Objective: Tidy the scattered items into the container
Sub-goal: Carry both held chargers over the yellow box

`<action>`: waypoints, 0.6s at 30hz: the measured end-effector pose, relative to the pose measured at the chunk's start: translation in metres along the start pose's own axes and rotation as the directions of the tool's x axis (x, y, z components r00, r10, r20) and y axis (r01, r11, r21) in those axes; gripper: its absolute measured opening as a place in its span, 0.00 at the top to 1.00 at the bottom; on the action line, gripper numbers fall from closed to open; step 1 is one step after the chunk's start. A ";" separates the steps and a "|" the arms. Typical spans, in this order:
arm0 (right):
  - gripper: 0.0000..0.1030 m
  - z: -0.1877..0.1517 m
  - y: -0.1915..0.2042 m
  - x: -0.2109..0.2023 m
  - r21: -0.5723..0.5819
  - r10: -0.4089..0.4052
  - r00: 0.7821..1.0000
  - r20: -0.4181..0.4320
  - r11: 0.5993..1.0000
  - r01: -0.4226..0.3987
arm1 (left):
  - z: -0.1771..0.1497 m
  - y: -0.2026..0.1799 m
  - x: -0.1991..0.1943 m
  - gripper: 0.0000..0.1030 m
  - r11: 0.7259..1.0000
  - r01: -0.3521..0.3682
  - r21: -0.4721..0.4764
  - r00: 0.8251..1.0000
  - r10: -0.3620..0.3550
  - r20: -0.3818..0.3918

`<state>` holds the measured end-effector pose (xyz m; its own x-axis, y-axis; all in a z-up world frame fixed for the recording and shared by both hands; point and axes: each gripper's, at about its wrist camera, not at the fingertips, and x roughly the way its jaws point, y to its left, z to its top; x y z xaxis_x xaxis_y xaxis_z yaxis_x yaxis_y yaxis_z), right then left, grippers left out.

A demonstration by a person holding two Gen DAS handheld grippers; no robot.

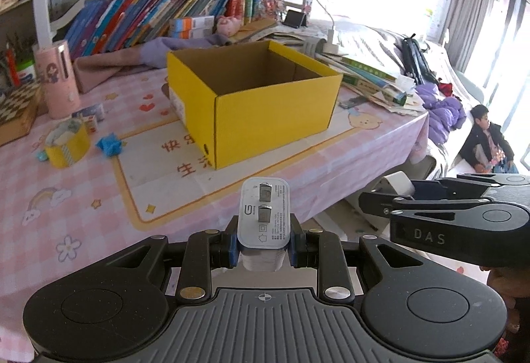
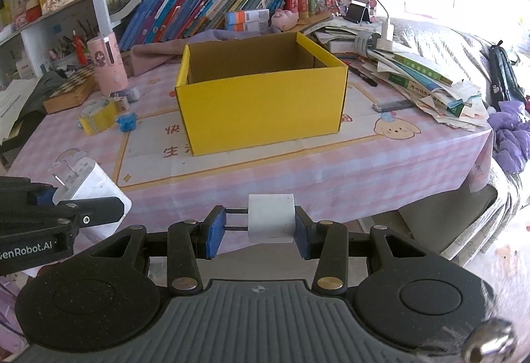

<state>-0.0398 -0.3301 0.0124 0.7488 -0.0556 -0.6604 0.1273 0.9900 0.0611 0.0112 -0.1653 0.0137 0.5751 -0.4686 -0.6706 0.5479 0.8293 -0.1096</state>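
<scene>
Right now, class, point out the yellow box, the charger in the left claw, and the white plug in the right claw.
yellow box (image 2: 265, 111): right wrist view, front wall.
charger (image 1: 265, 217): left wrist view, pronged face.
white plug (image 2: 271, 217): right wrist view, body's front.

Floor of the yellow cardboard box (image 2: 261, 107) hidden behind its near wall in both views. Lower body of the white charger (image 1: 264, 220) covered by the left gripper (image 1: 264, 250). Small print on its face too small to read. Yellow mat text (image 2: 172, 141) partly blocked by the box. Right gripper (image 1: 440, 213) cut off at the left wrist view's right edge.
</scene>
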 end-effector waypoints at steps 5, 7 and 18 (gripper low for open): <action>0.61 0.007 -0.001 0.005 -0.003 0.002 1.000 0.009 1.000 -0.001 | 0.006 0.000 0.005 0.75 1.000 0.002 0.011 1.000 -0.002 0.005; 0.61 0.010 -0.002 0.008 -0.003 0.002 1.000 0.008 1.000 -0.002 | 0.007 0.002 0.008 0.75 1.000 0.002 0.009 1.000 -0.002 0.002; 0.61 0.025 0.004 0.026 -0.035 0.019 1.000 -0.004 0.999 -0.019 | 0.020 0.007 0.019 0.75 1.000 0.017 0.016 1.000 -0.017 0.012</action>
<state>-0.0036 -0.3303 0.0146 0.7487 -0.0361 -0.6619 0.0902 0.9948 0.0478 0.0381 -0.1746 0.0154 0.5733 -0.4861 -0.6596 0.5670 0.8165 -0.1089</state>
